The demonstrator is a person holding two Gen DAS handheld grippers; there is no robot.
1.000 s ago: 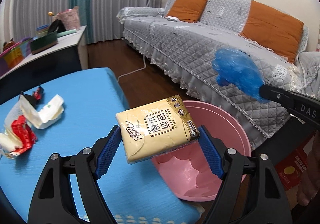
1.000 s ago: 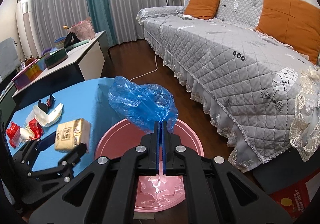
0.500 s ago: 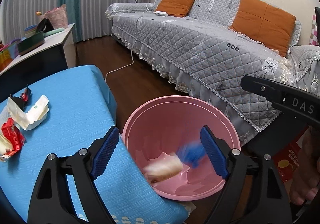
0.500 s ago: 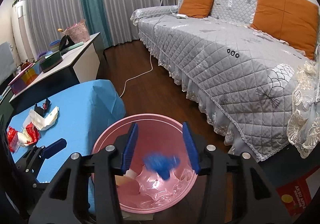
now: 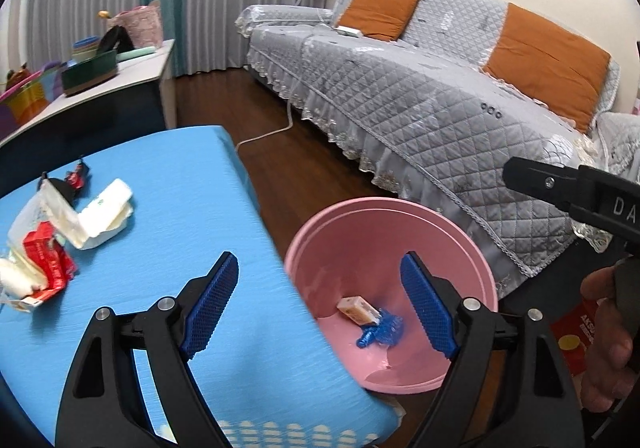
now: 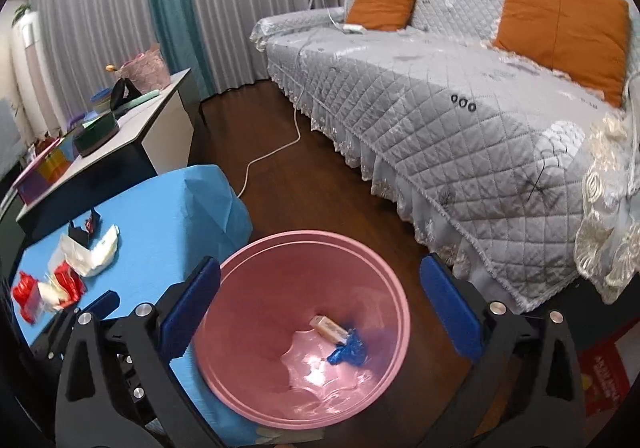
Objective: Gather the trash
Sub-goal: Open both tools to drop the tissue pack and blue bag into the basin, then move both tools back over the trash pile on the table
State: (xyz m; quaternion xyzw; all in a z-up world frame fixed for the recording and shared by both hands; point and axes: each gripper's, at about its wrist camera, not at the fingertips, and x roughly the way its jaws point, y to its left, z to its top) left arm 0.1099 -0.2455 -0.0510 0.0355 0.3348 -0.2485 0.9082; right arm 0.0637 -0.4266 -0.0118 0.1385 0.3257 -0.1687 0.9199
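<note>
Both hand-held grippers, left (image 5: 320, 306) & right (image 6: 320, 312), are hovering over pink bin (image 6: 384, 268), right jaws opening, left spread, nothing between. Tissue pack (image 6: 330, 326) & blue bag (image 6: 348, 352) are lying inside. Wrappers (image 5: 52, 240) are waiting upper left on desk (image 5: 180, 200).

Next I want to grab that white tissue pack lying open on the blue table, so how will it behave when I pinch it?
The white tissue pack looks soft and half-empty, with its flap folded open, so it will probably squash and flop between the fingers. It seems light for its size. Loose white wrapping lies against it and may drag along.
</note>
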